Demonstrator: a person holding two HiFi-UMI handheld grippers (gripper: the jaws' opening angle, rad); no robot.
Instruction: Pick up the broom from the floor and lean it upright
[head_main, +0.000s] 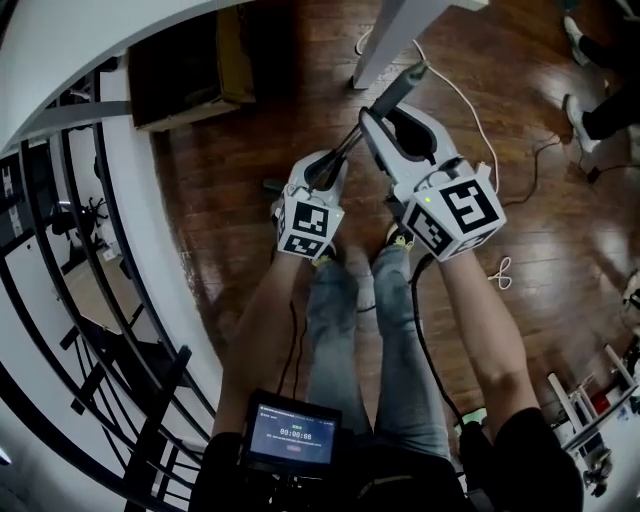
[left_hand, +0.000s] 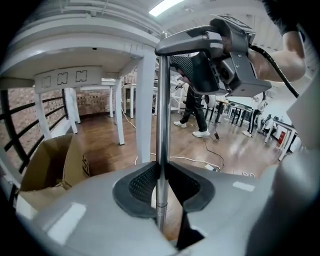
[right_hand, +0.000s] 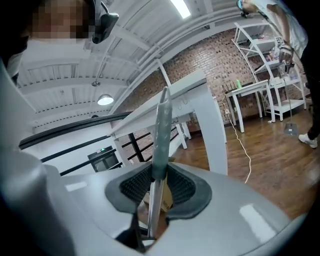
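Left tongs (left_hand: 161, 186) clamped narrow on bare metal shaft of broom handle (left_hand: 162, 115), pads pressing both sides. Right tongs (right_hand: 159, 181) closed on same handle further along, on grey-green grip (right_hand: 163, 127); grip end pokes out past right tongs. Handle runs straight from left tongs to right tongs, that stretch held above wooden floor (head_main: 240, 200). Open cardboard box (left_hand: 47, 167) sits below-left of left tongs. White table leg (left_hand: 146, 105) stands beyond handle, just left of it. White cable (head_main: 466, 100) trails on floor right of right tongs.
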